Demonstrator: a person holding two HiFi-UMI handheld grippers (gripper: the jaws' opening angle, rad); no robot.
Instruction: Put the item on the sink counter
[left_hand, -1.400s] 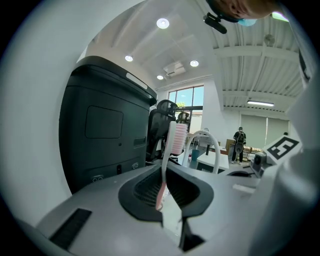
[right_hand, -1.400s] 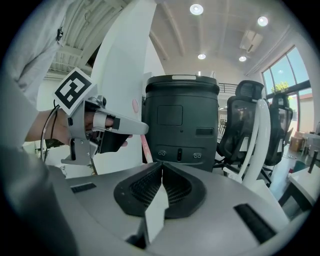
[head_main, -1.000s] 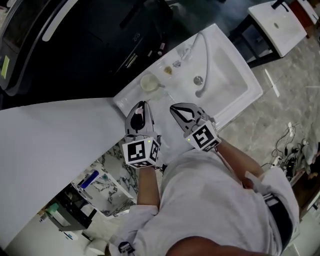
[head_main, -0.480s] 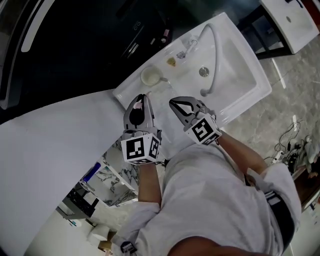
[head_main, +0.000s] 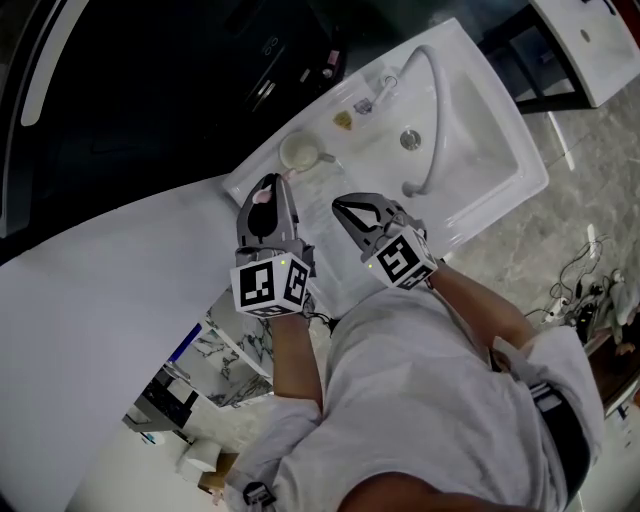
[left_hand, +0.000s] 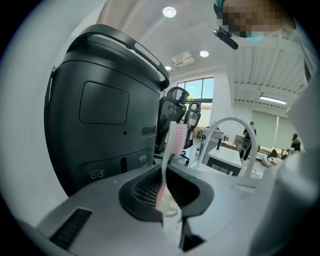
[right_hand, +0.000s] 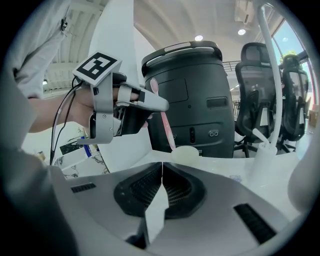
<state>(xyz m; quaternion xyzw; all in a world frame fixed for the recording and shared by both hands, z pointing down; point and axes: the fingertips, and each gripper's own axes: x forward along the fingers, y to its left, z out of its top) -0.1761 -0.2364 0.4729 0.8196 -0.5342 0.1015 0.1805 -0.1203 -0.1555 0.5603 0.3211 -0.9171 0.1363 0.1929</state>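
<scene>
Head view looks steeply down on a white sink counter with both grippers held over its near left end, side by side and a little apart. The left gripper has its jaws clamped on a pink toothbrush; in the left gripper view the toothbrush stands nearly upright between the jaws, its bristled head at the top and tilted slightly right. Seen from the right gripper view, the left gripper hangs above the counter with the toothbrush slanting down towards a pale cup, and whether its tip touches anything cannot be told. That cup sits on the counter just beyond the left gripper. The right gripper holds nothing: its jaws are pressed together with no gap. Farther right, a curved faucet arches over the basin, and a small yellowish thing lies near the faucet's base. A large black machine stands along the far side of the counter, and a broad white panel lies to the left
</scene>
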